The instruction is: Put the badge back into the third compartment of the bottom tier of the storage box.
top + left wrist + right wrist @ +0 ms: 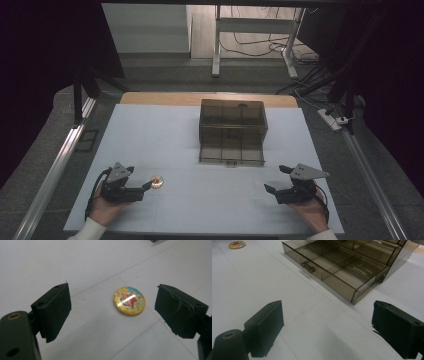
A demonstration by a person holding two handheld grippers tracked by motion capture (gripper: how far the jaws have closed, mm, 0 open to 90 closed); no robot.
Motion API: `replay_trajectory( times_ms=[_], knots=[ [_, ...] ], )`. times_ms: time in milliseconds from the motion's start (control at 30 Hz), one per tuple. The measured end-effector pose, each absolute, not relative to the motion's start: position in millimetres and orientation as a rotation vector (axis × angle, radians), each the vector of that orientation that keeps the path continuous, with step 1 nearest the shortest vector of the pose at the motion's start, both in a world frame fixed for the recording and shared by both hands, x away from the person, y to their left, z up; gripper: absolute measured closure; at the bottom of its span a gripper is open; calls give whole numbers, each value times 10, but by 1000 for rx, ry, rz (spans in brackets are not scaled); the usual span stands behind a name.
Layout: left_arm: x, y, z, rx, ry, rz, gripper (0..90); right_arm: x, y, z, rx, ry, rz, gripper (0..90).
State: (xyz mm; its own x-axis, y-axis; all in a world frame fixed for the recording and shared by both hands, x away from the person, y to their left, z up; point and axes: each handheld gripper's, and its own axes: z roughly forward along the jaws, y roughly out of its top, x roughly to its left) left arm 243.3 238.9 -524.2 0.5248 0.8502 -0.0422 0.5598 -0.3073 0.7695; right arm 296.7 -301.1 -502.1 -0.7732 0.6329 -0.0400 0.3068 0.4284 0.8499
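A small round yellow badge [129,300] with a cartoon picture lies flat on the white table, also seen as the badge [157,182] in the high view and the badge [237,244] at the top left of the right gripper view. My left gripper [140,180] sits just left of it, jaws wide apart and open, the badge a little beyond the tips and touching neither pad. My right gripper [278,179] rests at the near right, open and empty. A smoky clear drawer box [232,122] stands mid-table with its drawer [332,267] pulled out toward me.
The white table [165,135] ends in a wooden strip at the far side. Metal rails run along the left and right of the table. Cables and a power strip [332,119] lie on the floor beyond the far right corner.
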Motion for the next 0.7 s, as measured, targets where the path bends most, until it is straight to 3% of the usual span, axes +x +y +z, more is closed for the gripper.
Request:
replay_trajectory(
  times_ms=[700],
  knots=[
    [2413, 2416, -5233, 2007, 1151, 497, 149, 2970, -2974, -5029, 786, 2343, 1270, 112]
  ],
)
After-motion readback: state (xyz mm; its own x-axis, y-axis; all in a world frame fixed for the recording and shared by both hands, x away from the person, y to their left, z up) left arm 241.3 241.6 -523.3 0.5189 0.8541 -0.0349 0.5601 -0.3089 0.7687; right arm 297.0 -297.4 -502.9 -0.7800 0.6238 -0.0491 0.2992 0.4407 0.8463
